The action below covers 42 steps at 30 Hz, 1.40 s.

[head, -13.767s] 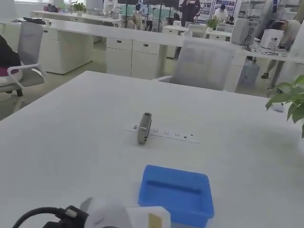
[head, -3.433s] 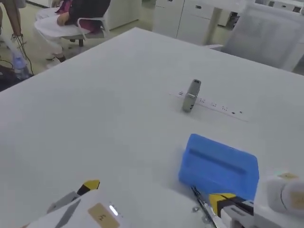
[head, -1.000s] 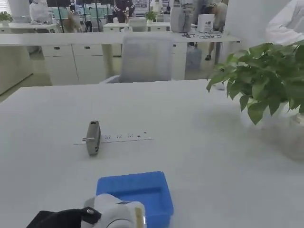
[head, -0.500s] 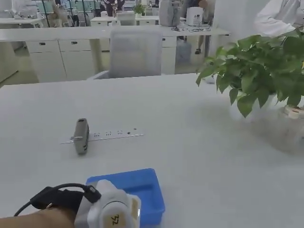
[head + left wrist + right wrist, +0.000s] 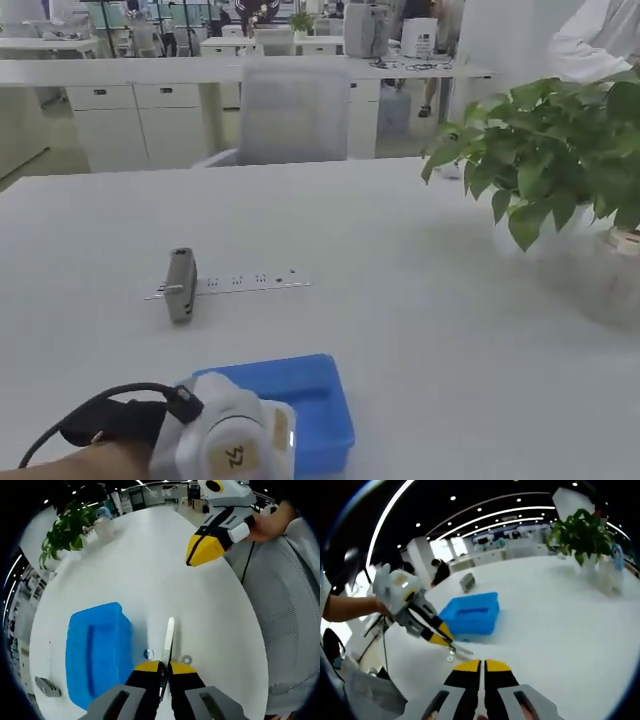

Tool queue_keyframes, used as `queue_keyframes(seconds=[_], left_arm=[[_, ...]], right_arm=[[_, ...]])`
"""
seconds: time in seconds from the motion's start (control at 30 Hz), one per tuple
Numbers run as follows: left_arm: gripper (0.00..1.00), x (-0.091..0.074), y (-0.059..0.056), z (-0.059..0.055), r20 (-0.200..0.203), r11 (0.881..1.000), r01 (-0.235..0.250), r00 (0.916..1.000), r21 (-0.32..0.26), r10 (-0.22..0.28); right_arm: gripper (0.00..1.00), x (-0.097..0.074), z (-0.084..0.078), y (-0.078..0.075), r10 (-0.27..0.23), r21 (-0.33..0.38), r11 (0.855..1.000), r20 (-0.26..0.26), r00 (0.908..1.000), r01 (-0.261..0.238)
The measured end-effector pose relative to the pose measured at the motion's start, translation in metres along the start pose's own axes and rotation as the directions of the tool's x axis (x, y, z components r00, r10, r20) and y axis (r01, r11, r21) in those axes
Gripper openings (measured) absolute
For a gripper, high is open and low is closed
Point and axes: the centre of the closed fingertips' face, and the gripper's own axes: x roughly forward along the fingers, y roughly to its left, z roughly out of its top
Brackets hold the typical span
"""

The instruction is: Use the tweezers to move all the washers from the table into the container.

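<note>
Left gripper view: tweezers [image 5: 169, 635] are held pinched in the left gripper [image 5: 165, 666] fingers, long axis forward, washers [image 5: 148, 654] flanking them behind the tip, container [image 5: 107, 650] just left on the worktop [image 5: 165, 580]; right gripper [image 5: 192, 555] fingers pressed together.

Tan label [image 5: 238, 457] on left gripper [image 5: 447, 640] casing, behind fingers: dark mark, roughly "22", unsure. Power strip [image 5: 250, 283] markings beyond fingers: illegible.

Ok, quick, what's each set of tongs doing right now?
Left tongs: closed on the tweezers.
Right tongs: closed, holding nothing.
</note>
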Motion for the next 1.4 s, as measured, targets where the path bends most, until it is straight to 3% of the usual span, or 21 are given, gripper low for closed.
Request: queue_keyframes(seconds=[0.07, 0.17, 0.27, 0.33, 0.43, 0.53, 0.57, 0.6, 0.67, 0.7, 0.73, 0.8, 0.93, 1.03, 1.13, 1.17, 1.27, 1.4], left_arm=[[0.02, -0.008, -0.002, 0.006, 0.055, 0.998, -0.030, 0.9979, -0.051, 0.033], [0.02, -0.018, -0.003, 0.015, 0.120, 0.992, -0.062, 0.9899, -0.107, 0.074], [0.02, -0.031, -0.005, 0.027, 0.207, 0.978, -0.087, 0.9702, -0.190, 0.126], [0.02, -0.039, -0.004, 0.034, 0.251, 0.963, -0.109, 0.9524, -0.248, 0.173], [0.02, -0.054, 0.001, 0.044, 0.311, 0.927, -0.168, 0.9094, -0.334, 0.276], [0.02, -0.065, 0.001, 0.049, 0.312, 0.909, -0.243, 0.8825, -0.338, 0.352], [0.02, -0.069, 0.002, 0.052, 0.319, 0.899, -0.266, 0.8681, -0.348, 0.380], [0.02, -0.075, 0.003, 0.057, 0.338, 0.880, -0.286, 0.8425, -0.380, 0.420], [0.02, -0.081, 0.004, 0.059, 0.330, 0.861, -0.321, 0.8247, -0.394, 0.459], [0.02, -0.086, 0.005, 0.061, 0.326, 0.846, -0.361, 0.8056, -0.392, 0.495], [0.02, -0.087, 0.003, 0.063, 0.328, 0.841, -0.362, 0.8004, -0.402, 0.502], [0.02, -0.092, 0.002, 0.069, 0.340, 0.808, -0.375, 0.7650, -0.455, 0.547], [0.02, -0.096, -0.001, 0.072, 0.343, 0.775, -0.392, 0.7319, -0.496, 0.589], [0.02, -0.094, -0.003, 0.070, 0.330, 0.750, -0.401, 0.7168, -0.525, 0.614], [0.00, -0.093, -0.004, 0.066, 0.327, 0.735, -0.406, 0.7043, -0.543, 0.630], [0.00, -0.089, -0.006, 0.064, 0.320, 0.736, -0.404, 0.7108, -0.543, 0.626], [0.00, -0.089, -0.008, 0.058, 0.319, 0.734, -0.396, 0.7137, -0.552, 0.624], [0.10, -0.092, -0.010, 0.045, 0.324, 0.738, -0.340, 0.7362, -0.583, 0.594]], right_arm=[[0.00, 0.000, 0.006, 0.002, 0.002, -0.045, 0.999, 0.020, 0.9998, -0.001], [0.05, 0.001, 0.011, 0.014, 0.067, 0.019, 0.998, 0.037, 0.9971, -0.068], [0.08, 0.004, 0.016, 0.029, 0.147, 0.034, 0.988, 0.035, 0.9885, -0.149], [0.10, 0.005, 0.023, 0.035, 0.158, 0.028, 0.987, 0.043, 0.9865, -0.159], [0.11, 0.009, 0.040, 0.048, 0.201, 0.058, 0.977, 0.075, 0.9767, -0.205], [0.12, 0.012, 0.056, 0.054, 0.212, 0.074, 0.973, 0.111, 0.9709, -0.221], [0.13, 0.014, 0.063, 0.056, 0.213, 0.086, 0.971, 0.128, 0.9687, -0.225], [0.13, 0.014, 0.066, 0.057, 0.215, 0.098, 0.968, 0.138, 0.9668, -0.229], [0.13, 0.015, 0.073, 0.061, 0.229, 0.121, 0.961, 0.154, 0.9612, -0.248], [0.14, 0.016, 0.077, 0.062, 0.227, 0.127, 0.960, 0.164, 0.9600, -0.249], [0.14, 0.016, 0.080, 0.065, 0.230, 0.129, 0.958, 0.174, 0.9574, -0.254], [0.14, 0.018, 0.084, 0.068, 0.232, 0.137, 0.956, 0.179, 0.9560, -0.258], [0.10, 0.025, 0.083, 0.073, 0.233, 0.144, 0.955, 0.169, 0.9576, -0.258], [0.05, 0.028, 0.083, 0.076, 0.239, 0.137, 0.956, 0.158, 0.9581, -0.261], [0.04, 0.033, 0.081, 0.078, 0.252, 0.132, 0.954, 0.137, 0.9581, -0.269], [0.04, 0.035, 0.077, 0.080, 0.264, 0.122, 0.953, 0.104, 0.9588, -0.276], [0.03, 0.039, 0.075, 0.083, 0.278, 0.083, 0.955, 0.084, 0.9569, -0.285], [0.03, 0.044, 0.076, 0.083, 0.298, 0.040, 0.953, 0.062, 0.9525, -0.301]])
